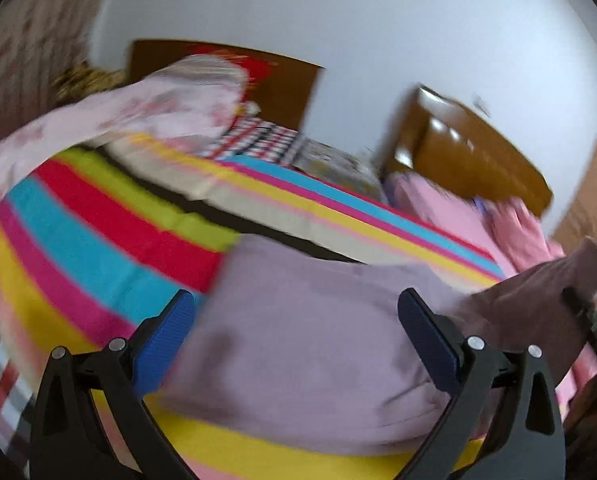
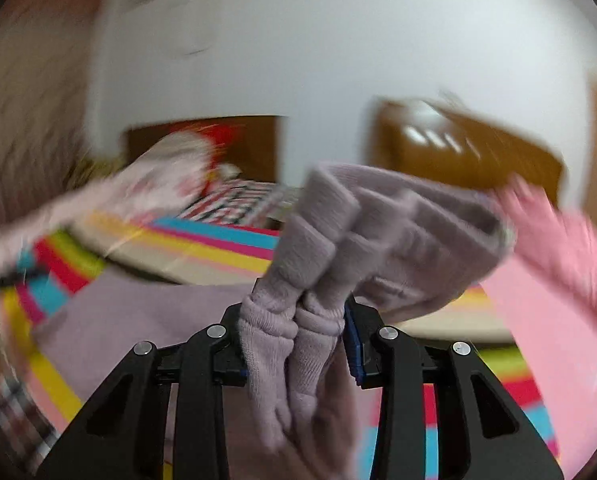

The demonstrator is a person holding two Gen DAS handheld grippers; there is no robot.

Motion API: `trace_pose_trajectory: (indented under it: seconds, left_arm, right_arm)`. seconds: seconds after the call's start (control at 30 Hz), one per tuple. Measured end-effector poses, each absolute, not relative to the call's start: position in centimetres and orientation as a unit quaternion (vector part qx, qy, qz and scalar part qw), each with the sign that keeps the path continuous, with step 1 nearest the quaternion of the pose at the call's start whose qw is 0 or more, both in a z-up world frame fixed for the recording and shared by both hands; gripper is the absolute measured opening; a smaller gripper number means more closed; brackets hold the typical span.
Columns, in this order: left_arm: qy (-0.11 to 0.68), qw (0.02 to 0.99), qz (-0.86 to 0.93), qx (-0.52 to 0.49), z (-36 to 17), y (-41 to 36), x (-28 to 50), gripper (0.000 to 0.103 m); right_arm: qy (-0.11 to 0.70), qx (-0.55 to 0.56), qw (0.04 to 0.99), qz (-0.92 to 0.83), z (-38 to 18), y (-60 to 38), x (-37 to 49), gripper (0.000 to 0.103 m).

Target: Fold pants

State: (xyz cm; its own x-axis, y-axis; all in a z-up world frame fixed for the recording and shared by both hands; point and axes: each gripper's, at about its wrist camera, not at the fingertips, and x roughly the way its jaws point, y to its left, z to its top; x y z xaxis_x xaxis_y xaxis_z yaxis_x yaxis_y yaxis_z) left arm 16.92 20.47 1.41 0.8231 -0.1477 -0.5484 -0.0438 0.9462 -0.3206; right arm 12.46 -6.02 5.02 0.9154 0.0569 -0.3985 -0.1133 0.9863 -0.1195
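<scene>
Holding: the right gripper (image 2: 294, 340) is clamping a bunched ribbed end of the mauve pants (image 2: 398, 220), with gathered cloth filling the gap between its blue pads.
Left gripper: the left gripper (image 1: 296, 322) is standing wide, its jaws well apart and nothing pressed between them; the cloth is lying beyond and below its fingertips (image 1: 182, 308), not caught.
Pants position: the main body of the pants (image 1: 310, 344) is lying on the striped bed cover (image 1: 98, 240) directly ahead of the left gripper and spreading slightly to its right.
Long axis: the garment is appearing to run from the flat part ahead of the left gripper, off to that gripper's right and upward, where a darker raised end is showing at the edge of the left wrist view; this looks like the end the right gripper is lifting.
Nearer hand: judging from both views, the left gripper is nearer the free flat part, so pinning or taking that part would fall to it.
Hidden or unclear: both views are smearing with motion; the far hem, the waistband and any fold line are not making themselves out. A pink garment (image 2: 558, 280) is crowding the right gripper's right side.
</scene>
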Motion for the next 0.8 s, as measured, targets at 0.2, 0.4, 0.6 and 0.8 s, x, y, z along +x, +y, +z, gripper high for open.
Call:
trace_pose_trajectory:
  seconds: [0.2,0.4,0.6,0.8]
  left_arm:
    - [0.317,0.931,-0.004,-0.178,-1.0,26.0,14.5,0.101]
    - [0.337,0.899,-0.116,-0.255,-3.1,27.6,14.5,0.101]
    - [0.400,0.794,-0.305,-0.340,-3.8,24.8,19.2,0.101]
    - [0.490,0.751,-0.319,-0.308,-5.0,21.0,23.8,0.101]
  right_arm:
    - [0.239,-0.338,0.896,0.161,-4.7,12.7,12.1,0.028]
    - [0.203,-0.371,0.896,0.137,-7.8,13.7,11.0,0.028]
    - [0.168,-0.355,0.911,0.126,-7.6,13.1,10.6,0.028]
    - [0.163,-0.372,0.906,0.122,-8.3,13.5,9.4,0.030]
